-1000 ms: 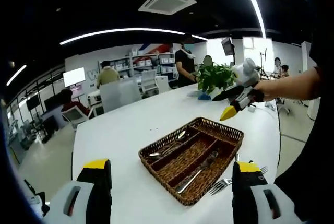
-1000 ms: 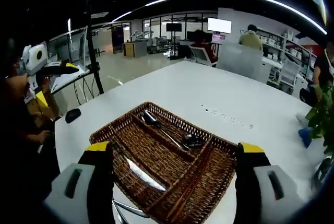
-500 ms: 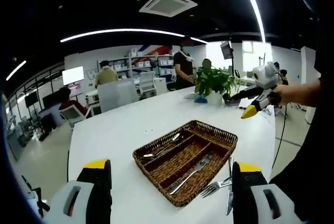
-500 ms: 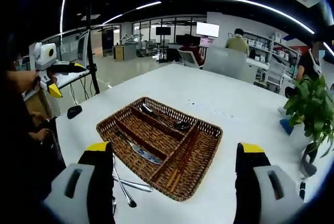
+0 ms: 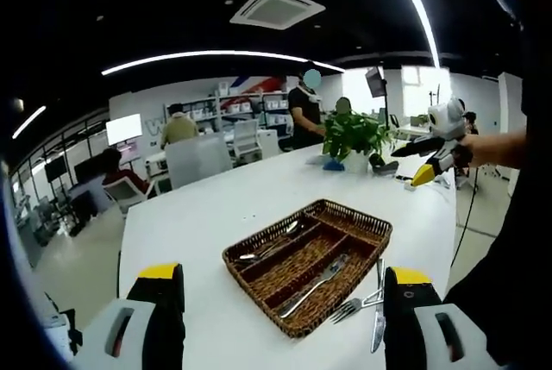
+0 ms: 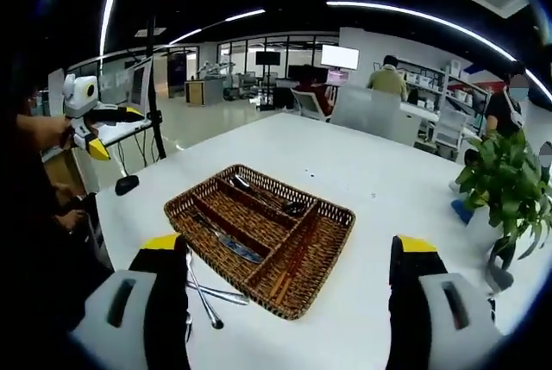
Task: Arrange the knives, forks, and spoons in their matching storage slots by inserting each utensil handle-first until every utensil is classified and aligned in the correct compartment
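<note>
White counter (image 5: 216,215) carries a wicker tray (image 5: 308,264) holding spoons (image 5: 269,243) and a knife (image 5: 316,284); a fork (image 5: 352,306) lies just beside it. Both grippers, left (image 5: 276,318) and right (image 6: 289,310), hover with fingers spread wide, empty.

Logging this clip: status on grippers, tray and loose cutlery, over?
Both grippers open, empty, held above the table. Wicker tray holds spoons and a knife. Loose fork and knife beside the tray. Nothing in the way.
</note>
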A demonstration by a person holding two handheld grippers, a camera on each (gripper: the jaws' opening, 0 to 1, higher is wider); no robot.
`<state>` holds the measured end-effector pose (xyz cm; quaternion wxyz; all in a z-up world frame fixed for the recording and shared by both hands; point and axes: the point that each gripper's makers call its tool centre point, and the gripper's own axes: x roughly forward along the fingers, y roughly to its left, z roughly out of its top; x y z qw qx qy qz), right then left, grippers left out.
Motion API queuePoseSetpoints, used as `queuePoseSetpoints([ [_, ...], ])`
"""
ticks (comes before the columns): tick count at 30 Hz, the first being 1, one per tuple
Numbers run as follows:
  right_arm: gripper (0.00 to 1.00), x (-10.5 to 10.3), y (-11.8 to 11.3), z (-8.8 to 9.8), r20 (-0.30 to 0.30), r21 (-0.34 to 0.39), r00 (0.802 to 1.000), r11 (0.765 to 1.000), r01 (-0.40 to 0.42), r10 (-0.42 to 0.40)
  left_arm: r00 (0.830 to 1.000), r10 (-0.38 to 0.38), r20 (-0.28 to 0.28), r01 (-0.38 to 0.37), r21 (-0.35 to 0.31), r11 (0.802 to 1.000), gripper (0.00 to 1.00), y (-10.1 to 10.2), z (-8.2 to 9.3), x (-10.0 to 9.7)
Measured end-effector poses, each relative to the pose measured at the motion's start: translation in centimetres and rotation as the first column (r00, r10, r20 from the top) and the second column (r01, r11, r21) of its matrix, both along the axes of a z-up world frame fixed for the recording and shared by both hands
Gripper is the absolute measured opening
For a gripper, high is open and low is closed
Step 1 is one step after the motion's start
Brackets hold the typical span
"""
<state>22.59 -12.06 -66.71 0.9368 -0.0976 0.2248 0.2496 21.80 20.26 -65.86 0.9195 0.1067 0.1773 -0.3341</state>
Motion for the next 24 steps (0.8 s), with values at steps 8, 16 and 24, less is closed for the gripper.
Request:
queuePoseSetpoints([
  [8, 0.99, -0.2, -0.2, -0.5, -0.026, 0.007, 1.000, 1.000, 0.001, 0.000, 1.000, -0.015, -0.020, 0.016, 0.016, 1.000, 1.00, 0.5, -0.6, -0.2],
  [16, 0.99, 0.0, -1.0, -0.2, -0.014, -0.007, 0.999, 1.000, 0.029, -0.030, 1.000, -0.020, -0.003, 0.020, 0.015, 1.000, 1.00, 0.8, -0.4, 0.5],
  [24, 0.99, -0.4, -1.2, -0.9, -0.028, -0.014, 0.999, 1.000, 0.027, -0.027, 1.000, -0.028, -0.014, 0.028, 0.026, 0.999, 1.00, 1.0, -0.9, 0.5],
])
